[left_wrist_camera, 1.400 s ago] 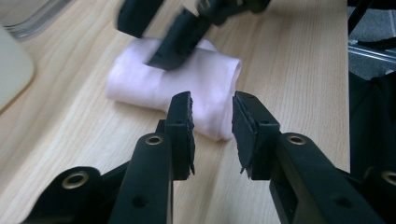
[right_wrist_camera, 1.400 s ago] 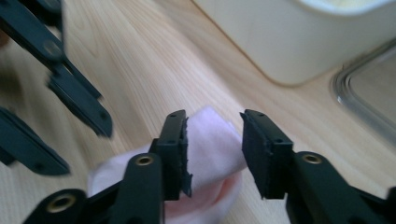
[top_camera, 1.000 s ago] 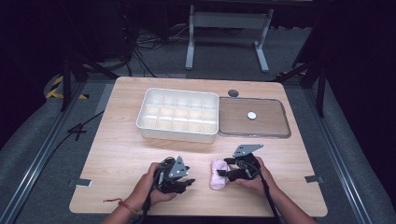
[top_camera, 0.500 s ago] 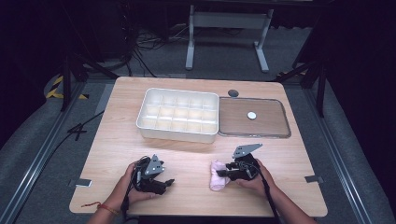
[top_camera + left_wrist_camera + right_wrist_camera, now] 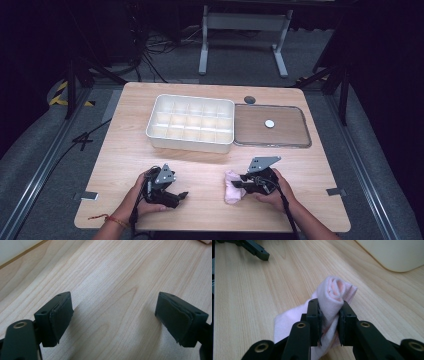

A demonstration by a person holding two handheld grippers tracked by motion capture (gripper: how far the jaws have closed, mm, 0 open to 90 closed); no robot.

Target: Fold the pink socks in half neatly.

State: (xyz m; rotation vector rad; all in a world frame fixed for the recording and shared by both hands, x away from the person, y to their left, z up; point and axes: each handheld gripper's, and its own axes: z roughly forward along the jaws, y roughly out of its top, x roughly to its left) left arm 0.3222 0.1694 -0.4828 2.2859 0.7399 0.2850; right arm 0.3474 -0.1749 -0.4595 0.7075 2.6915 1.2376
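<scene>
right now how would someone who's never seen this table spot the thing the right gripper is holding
Start at the white compartment tray in the middle of the wooden table, then come toward the near edge on the right side. There the right gripper pinches a small rolled pink cloth between its fingers. It is the only soft, pink item; everything nearby is hard plastic or bare wood.

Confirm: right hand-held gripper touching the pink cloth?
Touching. In the right gripper view, the right hand-held gripper has both jaws pressed against the rolled pink cloth, pinching it between them.
</scene>
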